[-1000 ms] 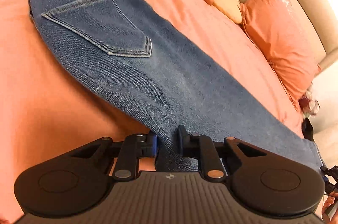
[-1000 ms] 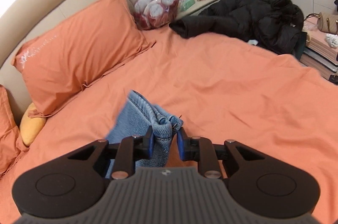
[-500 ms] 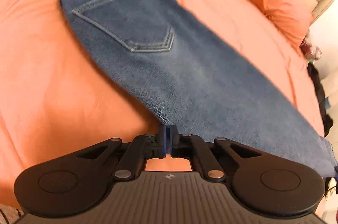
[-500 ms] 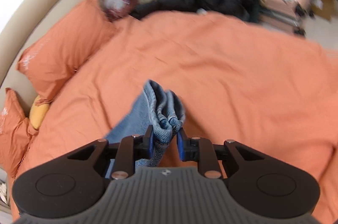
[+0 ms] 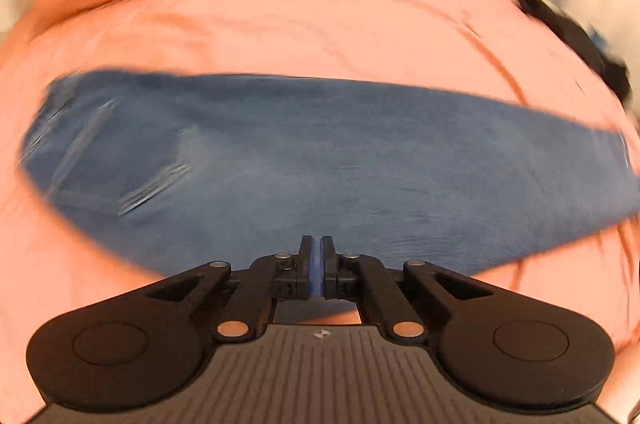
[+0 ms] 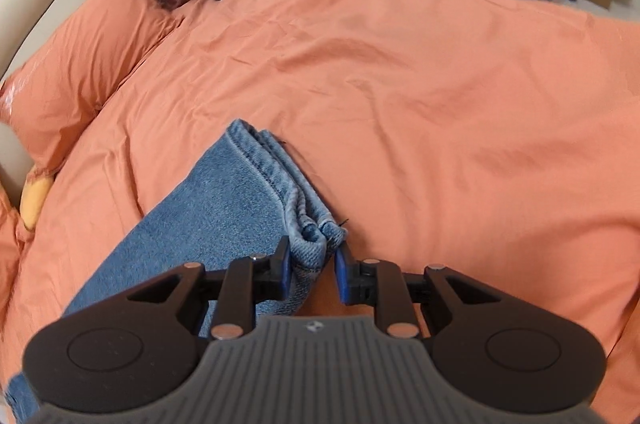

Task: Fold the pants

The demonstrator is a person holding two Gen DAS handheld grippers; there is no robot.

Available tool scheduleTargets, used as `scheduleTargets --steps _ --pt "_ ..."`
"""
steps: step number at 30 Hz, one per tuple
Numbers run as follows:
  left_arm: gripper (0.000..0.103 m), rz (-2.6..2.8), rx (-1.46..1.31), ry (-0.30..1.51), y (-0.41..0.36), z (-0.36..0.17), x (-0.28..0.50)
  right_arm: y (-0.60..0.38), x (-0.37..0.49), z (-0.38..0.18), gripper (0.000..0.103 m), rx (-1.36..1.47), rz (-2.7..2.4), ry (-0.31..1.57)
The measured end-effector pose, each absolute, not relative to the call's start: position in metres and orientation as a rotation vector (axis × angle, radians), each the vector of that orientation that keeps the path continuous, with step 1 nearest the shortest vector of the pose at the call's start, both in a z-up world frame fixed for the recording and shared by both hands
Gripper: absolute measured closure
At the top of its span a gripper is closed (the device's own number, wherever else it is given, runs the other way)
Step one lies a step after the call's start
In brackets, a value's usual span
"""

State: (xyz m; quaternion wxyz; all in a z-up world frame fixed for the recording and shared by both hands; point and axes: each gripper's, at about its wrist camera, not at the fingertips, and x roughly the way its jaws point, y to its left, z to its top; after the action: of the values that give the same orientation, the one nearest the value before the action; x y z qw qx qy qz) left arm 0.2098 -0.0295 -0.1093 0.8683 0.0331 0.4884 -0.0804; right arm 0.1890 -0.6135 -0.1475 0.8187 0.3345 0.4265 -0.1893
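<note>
Now the blue denim pants [image 5: 304,160] lie stretched flat across the orange bedsheet [image 6: 420,72], waistband end toward the left of the blurred left wrist view. Left gripper [image 5: 317,256] sits over the near edge of the denim with its fingers pressed together; whether any cloth is caught between them cannot be told. Right gripper [image 6: 310,264] is spread apart, the stacked leg hems [image 6: 308,224] lying between its blue pads [image 6: 285,266] on the sheet.

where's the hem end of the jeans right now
In the right wrist view the hem of the blue denim jeans lies on the orange bedsheet, its near corner between the open fingers of the right gripper, below-right of the orange pillow.
</note>
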Motion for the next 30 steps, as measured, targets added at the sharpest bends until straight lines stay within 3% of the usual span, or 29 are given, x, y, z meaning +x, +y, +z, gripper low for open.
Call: scheduleTargets --steps 11,22,30 --pt "0.101 -0.476 0.232 1.124 -0.162 -0.168 0.277 -0.609 0.192 -0.119 0.086 0.604 -0.322 0.909" --pt "0.101 -0.566 0.425 1.154 -0.236 -0.197 0.351 -0.608 0.194 -0.125 0.086 0.555 -0.278 0.918" --pt "0.099 -0.531 0.420 1.179 -0.271 -0.205 0.416 -0.608 0.197 -0.124 0.086 0.512 -0.223 0.899"
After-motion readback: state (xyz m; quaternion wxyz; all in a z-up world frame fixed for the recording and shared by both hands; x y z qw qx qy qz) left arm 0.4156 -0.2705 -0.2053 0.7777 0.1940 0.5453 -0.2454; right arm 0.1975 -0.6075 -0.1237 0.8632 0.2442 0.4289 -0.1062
